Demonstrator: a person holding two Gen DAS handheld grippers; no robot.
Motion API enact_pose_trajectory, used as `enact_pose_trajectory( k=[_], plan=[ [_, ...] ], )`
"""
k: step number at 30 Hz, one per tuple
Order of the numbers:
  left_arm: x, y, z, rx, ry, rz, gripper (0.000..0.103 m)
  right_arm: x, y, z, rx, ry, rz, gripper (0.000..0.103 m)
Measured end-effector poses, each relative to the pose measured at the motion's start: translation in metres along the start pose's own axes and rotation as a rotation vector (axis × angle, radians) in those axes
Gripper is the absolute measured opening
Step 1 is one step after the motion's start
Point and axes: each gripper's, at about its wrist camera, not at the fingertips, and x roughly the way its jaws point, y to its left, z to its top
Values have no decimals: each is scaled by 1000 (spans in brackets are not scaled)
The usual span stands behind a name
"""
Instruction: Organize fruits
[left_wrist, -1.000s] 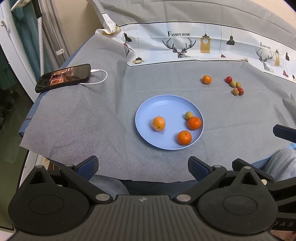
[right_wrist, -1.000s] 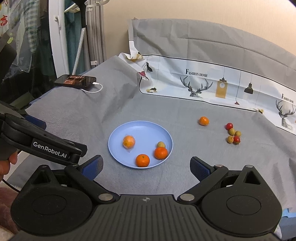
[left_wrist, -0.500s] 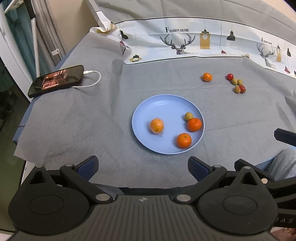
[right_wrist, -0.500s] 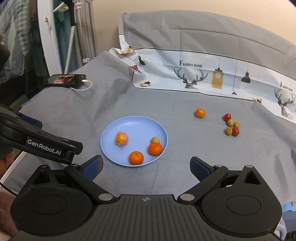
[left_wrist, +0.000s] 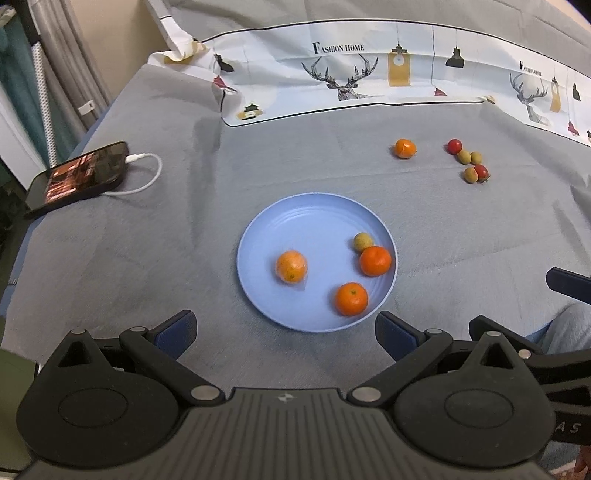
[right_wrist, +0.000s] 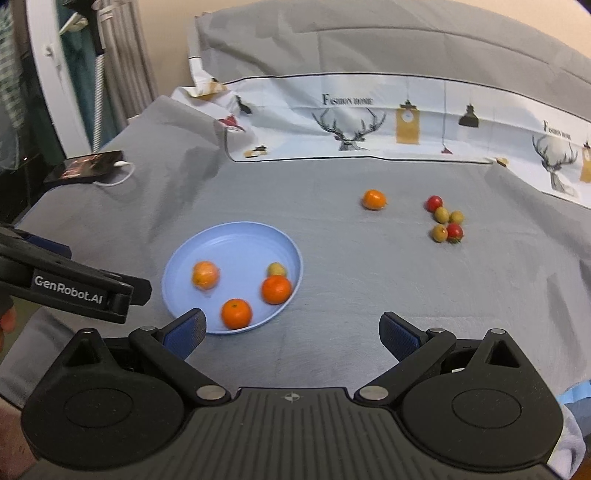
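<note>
A light blue plate (left_wrist: 306, 221) (right_wrist: 229, 240) lies on the grey cloth and holds three oranges (left_wrist: 375, 261) (right_wrist: 276, 289) and one small yellow-green fruit (left_wrist: 363, 242) (right_wrist: 276, 269). Farther back on the cloth sits a lone orange (left_wrist: 405, 148) (right_wrist: 373, 199). To its right is a cluster of small red and yellow-green fruits (left_wrist: 470, 162) (right_wrist: 447, 219). My left gripper (left_wrist: 284, 332) is open and empty just short of the plate's near rim. My right gripper (right_wrist: 291, 332) is open and empty, near the plate's right front edge.
A black phone (left_wrist: 77, 177) (right_wrist: 86, 166) with a white cable lies at the left edge of the table. A printed white cloth (left_wrist: 369, 77) runs along the back. Curtains and a white frame stand at the left. The left gripper's body (right_wrist: 70, 284) shows in the right wrist view.
Both grippers have moved forward toward the plate, so the plate and fruits look larger. Both stay open and empty. No fruit has moved.
</note>
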Motion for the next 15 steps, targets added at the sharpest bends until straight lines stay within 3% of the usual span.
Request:
enact_pose_trajectory(
  k=[15],
  plan=[
    [55, -50, 58, 56, 40, -30, 103, 48, -71, 12, 113, -1, -127, 100]
  ],
)
